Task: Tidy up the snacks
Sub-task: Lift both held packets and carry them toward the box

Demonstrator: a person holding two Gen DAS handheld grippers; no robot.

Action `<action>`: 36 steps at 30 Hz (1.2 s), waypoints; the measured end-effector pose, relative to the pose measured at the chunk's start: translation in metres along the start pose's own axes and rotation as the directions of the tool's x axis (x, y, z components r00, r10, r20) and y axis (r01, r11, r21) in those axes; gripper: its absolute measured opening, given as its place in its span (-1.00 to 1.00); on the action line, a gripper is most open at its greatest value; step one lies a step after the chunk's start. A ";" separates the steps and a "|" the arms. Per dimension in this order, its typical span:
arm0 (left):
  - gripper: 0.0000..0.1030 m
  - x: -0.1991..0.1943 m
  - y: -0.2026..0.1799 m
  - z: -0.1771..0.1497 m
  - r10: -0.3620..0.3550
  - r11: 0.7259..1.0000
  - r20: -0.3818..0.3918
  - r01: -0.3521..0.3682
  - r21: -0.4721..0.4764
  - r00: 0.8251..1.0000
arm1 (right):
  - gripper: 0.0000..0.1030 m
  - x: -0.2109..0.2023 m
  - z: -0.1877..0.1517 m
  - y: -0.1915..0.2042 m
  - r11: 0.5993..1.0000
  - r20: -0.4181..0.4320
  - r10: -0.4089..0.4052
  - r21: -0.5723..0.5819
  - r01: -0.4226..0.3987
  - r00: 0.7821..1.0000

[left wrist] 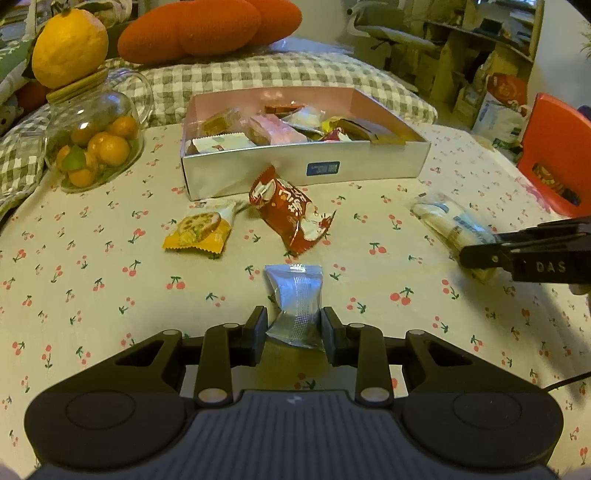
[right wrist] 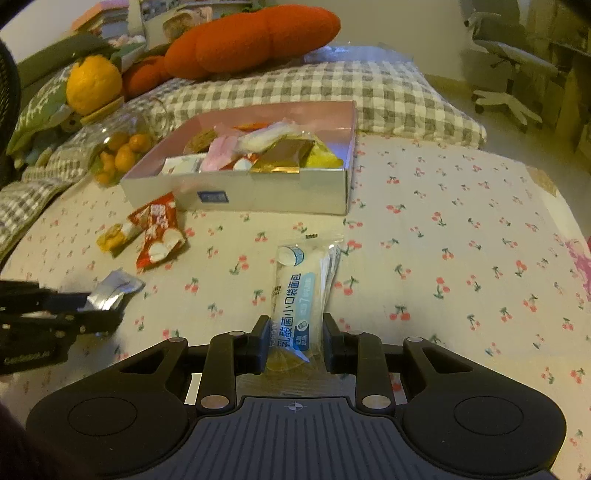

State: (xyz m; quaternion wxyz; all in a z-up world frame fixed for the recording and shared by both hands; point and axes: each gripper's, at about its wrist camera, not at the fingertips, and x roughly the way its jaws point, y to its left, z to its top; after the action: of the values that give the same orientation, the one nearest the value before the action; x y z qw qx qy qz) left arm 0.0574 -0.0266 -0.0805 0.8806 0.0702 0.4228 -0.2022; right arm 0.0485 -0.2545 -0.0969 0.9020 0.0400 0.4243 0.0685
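Observation:
My left gripper [left wrist: 294,328] is shut on a small silver snack packet [left wrist: 296,295], pinched at its near end. My right gripper [right wrist: 294,341] is shut on a clear bread packet with blue print [right wrist: 301,286]. In the left wrist view the bread packet [left wrist: 448,223] lies at the right with the right gripper [left wrist: 480,256] on its near end. In the right wrist view the silver packet [right wrist: 114,288] sits at the left in the left gripper [right wrist: 94,308]. A white box [left wrist: 384,166] [right wrist: 280,195] with several wrapped snacks stands beyond. A red packet [left wrist: 290,214] and a yellow packet [left wrist: 199,230] lie before it.
A glass jar of small oranges [left wrist: 96,147] stands left of the box, with a large yellow fruit [left wrist: 70,46] on its lid. A checked pillow [left wrist: 258,77] and an orange cushion [left wrist: 207,27] lie behind. An orange chair [left wrist: 554,155] stands at the right. The cherry-print cloth [right wrist: 461,240] covers the table.

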 end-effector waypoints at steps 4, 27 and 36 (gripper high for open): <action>-0.39 -0.001 -0.007 0.000 0.030 1.000 -0.015 -0.030 0.004 0.999 | -0.39 0.001 0.002 0.002 1.000 -0.041 -0.011 0.002 0.011 0.999; -0.48 0.012 -0.013 0.025 0.099 0.986 -0.124 -0.115 -0.125 0.987 | -0.43 0.025 0.032 0.021 0.993 -0.120 -0.117 0.013 0.120 0.986; -0.55 0.009 -0.005 0.033 0.024 0.967 -0.166 -0.066 -0.247 0.986 | -0.48 0.020 0.039 0.017 0.991 -0.199 -0.065 0.100 0.086 0.978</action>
State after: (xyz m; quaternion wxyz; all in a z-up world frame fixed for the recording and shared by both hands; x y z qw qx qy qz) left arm 0.0839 -0.0431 -0.0661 0.8495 -0.0164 0.5134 -0.1204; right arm 0.0896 -0.2353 -0.0850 0.8546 0.0655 0.5150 0.0147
